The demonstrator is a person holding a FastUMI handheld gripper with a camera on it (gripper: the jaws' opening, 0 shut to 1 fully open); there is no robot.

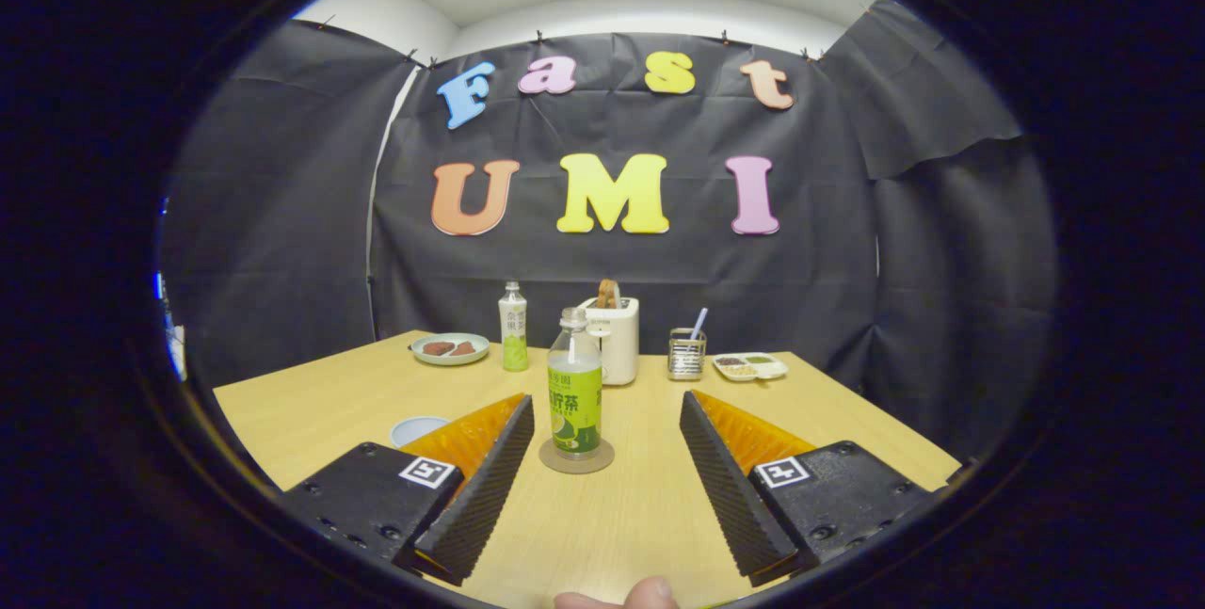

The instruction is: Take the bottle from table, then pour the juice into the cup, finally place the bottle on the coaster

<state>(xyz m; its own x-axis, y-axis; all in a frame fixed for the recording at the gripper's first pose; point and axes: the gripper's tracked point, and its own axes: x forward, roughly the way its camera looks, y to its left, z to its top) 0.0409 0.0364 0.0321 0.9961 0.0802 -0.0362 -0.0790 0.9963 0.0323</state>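
Observation:
A clear bottle with a green label [575, 390] stands upright on a round coaster [576, 457] on the wooden table, just ahead of my fingers and nearer the left one. My gripper [607, 399] is open, its fingers wide apart and touching nothing. A pale blue cup [417, 428] sits to the left, partly hidden behind the left finger [490, 468].
At the back of the table [621, 515] stand a second green-labelled bottle [513, 328], a white toaster [615, 339], a plate with food [450, 348], a small metal rack [687, 354] and a white divided dish [749, 365]. A fingertip [629, 596] shows at the near edge.

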